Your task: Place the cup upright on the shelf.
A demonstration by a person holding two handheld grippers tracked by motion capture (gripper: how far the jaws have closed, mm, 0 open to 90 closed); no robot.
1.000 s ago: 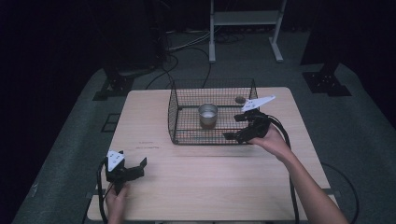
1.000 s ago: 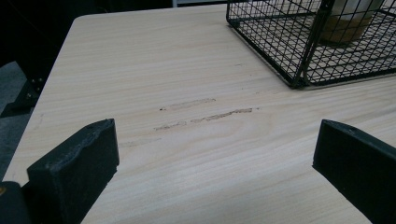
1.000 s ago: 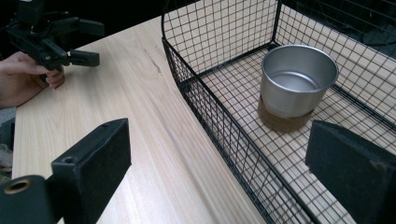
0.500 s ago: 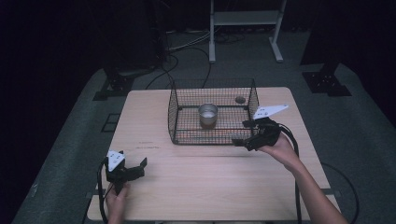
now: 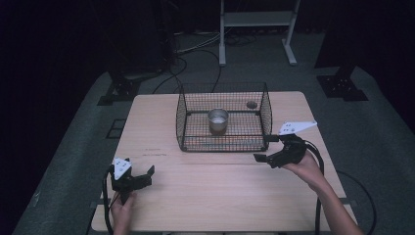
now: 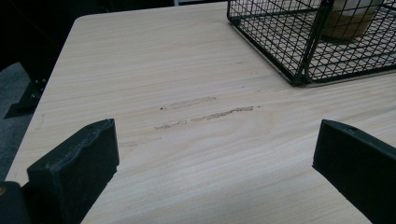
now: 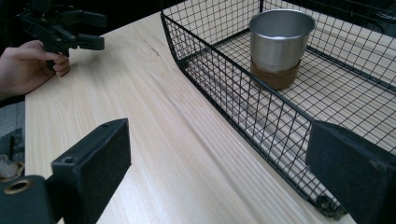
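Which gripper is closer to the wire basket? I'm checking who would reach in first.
The right gripper, beside the wire basket at its near right corner. The left gripper sits far back near the table's front left edge.

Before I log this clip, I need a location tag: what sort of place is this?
Probably a recording studio or lab: black-curtained dark surroundings, loose floor cables, and one pale wooden table bearing a black wire basket.

Wire basket [image 5: 222,117] sat on the counter [image 5: 220,196] at frame centre, toward the far edge. Cup [image 5: 218,120] stood inside it, mid-basket. Right tool [image 5: 266,149] lay just beside the basket's lower right corner; left tool [image 5: 142,177] at lower left, well apart.
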